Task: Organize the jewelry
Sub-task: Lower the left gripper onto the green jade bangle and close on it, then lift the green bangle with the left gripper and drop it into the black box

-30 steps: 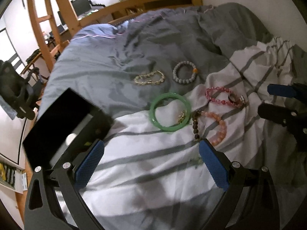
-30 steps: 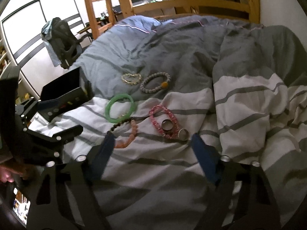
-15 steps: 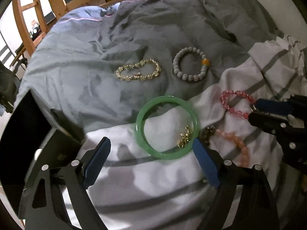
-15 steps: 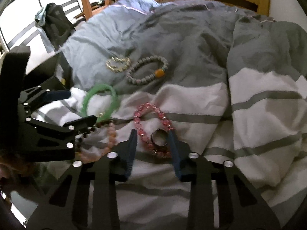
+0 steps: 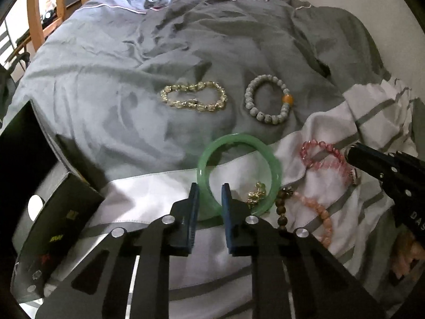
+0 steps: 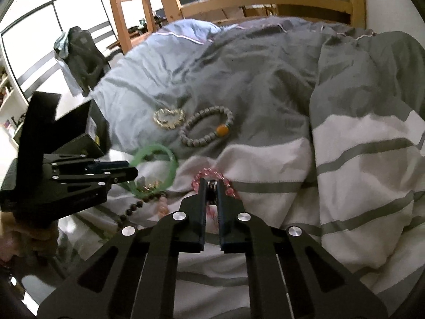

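Pinching a thin edge is the risk on both sides: the left gripper [image 5: 209, 190], low centre of its view, has its jaws narrowed to a slim gap astride the near rim of the green bangle [image 5: 239, 174], and a smooth hard ring could well squirt out or tip as it lifts. A small gold trinket [image 5: 256, 192] lies inside the bangle and might get dragged along.

The right gripper [image 6: 211, 186], centre of its frame, is nearly closed on a silver ring [image 6: 212, 185] resting on the pink bead bracelet [image 6: 212, 179]; I judge the beads may snag and come up too.

Further out, upper centre on the grey duvet [image 5: 119, 85], sit a gold bead bracelet [image 5: 194, 99] and a grey bead bracelet [image 5: 268, 101]. A black box [image 5: 53, 228] stands lower left.
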Demonstrator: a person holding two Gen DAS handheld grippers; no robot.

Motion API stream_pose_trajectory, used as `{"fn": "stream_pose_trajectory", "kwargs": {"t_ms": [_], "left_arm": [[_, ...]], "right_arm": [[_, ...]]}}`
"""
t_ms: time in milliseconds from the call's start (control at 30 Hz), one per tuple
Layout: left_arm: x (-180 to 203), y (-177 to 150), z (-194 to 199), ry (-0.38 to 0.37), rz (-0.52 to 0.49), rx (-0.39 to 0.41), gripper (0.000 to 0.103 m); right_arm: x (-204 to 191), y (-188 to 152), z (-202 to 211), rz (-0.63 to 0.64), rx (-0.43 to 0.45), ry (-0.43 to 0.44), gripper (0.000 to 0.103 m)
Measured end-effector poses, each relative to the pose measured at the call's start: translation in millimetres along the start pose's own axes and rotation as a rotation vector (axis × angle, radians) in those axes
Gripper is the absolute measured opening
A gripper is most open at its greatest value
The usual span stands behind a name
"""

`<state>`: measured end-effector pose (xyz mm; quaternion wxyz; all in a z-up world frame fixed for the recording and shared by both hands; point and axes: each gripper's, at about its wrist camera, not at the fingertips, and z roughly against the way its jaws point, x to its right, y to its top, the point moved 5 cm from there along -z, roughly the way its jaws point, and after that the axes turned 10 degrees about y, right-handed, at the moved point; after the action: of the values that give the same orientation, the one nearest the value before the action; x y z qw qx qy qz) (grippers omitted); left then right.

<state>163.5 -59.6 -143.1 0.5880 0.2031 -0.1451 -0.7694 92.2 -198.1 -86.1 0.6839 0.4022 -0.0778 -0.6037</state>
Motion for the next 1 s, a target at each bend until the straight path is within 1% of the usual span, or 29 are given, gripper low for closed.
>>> {"fn": "stream_pose_trajectory", "kwargs": {"t_ms": [67, 133, 233, 267, 367, 433, 533, 567, 600, 633, 667, 700, 733, 767, 800, 833, 867, 933, 967, 1000], "left_arm": [[0.9, 0.0, 3.1, 0.002, -0.007, 0.011, 0.016], [3.4, 0.5, 3.1, 0.023, -0.031, 0.024, 0.015], [-0.6, 2.1, 3.3, 0.037, -0.029, 0.033, 0.007], [-2.5, 3.2, 5.4, 0.032, -0.019, 0.040, 0.002], [-8.3, 9.0, 15.7, 0.022, 0.011, 0.076, 0.002], [-9.1, 11.4, 21.3, 0.009, 0.023, 0.093, 0.001], [-7.8, 10.5, 16.1, 0.017, 0.018, 0.071, 0.002], [-8.1, 8.7, 14.3, 0.036, 0.019, 0.067, 0.008], [-7.8, 7.6, 11.6, 0.052, 0.016, 0.063, 0.034], [-7.1, 6.5, 9.1, 0.072, 0.010, 0.062, 0.053], [-7.6, 7.5, 8.1, 0.095, 0.009, 0.077, 0.077], [-7.4, 7.9, 9.8, 0.111, 0.005, 0.097, 0.076], [-5.2, 10.4, 6.6, 0.116, -0.006, 0.100, 0.076], [-3.7, 11.8, 1.6, 0.114, -0.012, 0.089, 0.070], [-4.0, 11.7, -2.9, 0.111, -0.013, 0.079, 0.049], [-4.0, 10.5, -13.4, 0.113, -0.015, 0.041, 0.037], [-6.1, 9.0, -18.3, 0.121, -0.013, 0.023, 0.024], [-9.2, 10.1, -19.4, 0.111, 0.000, 0.024, 0.018], [-10.5, 11.9, -17.5, 0.103, 0.007, 0.025, 0.010], [-11.8, 14.4, -13.9, 0.097, 0.019, 0.029, 0.009]], "right_arm": [[-3.7, 2.7, 3.1, 0.006, 0.015, 0.005, 0.008], [-6.3, 4.6, 6.9, 0.012, 0.032, 0.010, 0.008], [-8.0, 6.6, 10.5, 0.012, 0.051, 0.022, 0.008], [-7.9, 6.7, 11.9, 0.011, 0.060, 0.029, 0.008], [-11.6, 10.1, 18.7, 0.024, 0.100, 0.050, 0.008], [-12.7, 10.6, 20.9, 0.031, 0.111, 0.048, 0.008], [-13.1, 10.9, 20.0, 0.028, 0.108, 0.052, 0.008], [-14.0, 10.4, 18.8, 0.031, 0.101, 0.051, 0.008], [-15.1, 9.7, 17.3, 0.035, 0.095, 0.053, 0.008], [-16.2, 9.1, 15.9, 0.040, 0.090, 0.052, 0.008], [-17.2, 8.7, 15.5, 0.045, 0.087, 0.051, 0.008], [-18.2, 8.4, 15.0, 0.049, 0.084, 0.050, 0.008], [-18.6, 8.3, 15.0, 0.051, 0.083, 0.048, 0.008], [-18.2, 7.8, 15.1, 0.051, 0.083, 0.045, 0.008], [-17.2, 7.6, 15.5, 0.050, 0.083, 0.042, 0.008], [-15.7, 7.7, 16.0, 0.044, 0.085, 0.040, 0.008], [-15.5, 7.6, 15.5, 0.041, 0.085, 0.038, 0.008], [-14.4, 7.7, 14.7, 0.035, 0.084, 0.037, 0.008], [-14.6, 7.5, 14.1, 0.036, 0.082, 0.037, 0.008], [-15.1, 7.1, 13.5, 0.039, 0.080, 0.037, 0.008]]}}
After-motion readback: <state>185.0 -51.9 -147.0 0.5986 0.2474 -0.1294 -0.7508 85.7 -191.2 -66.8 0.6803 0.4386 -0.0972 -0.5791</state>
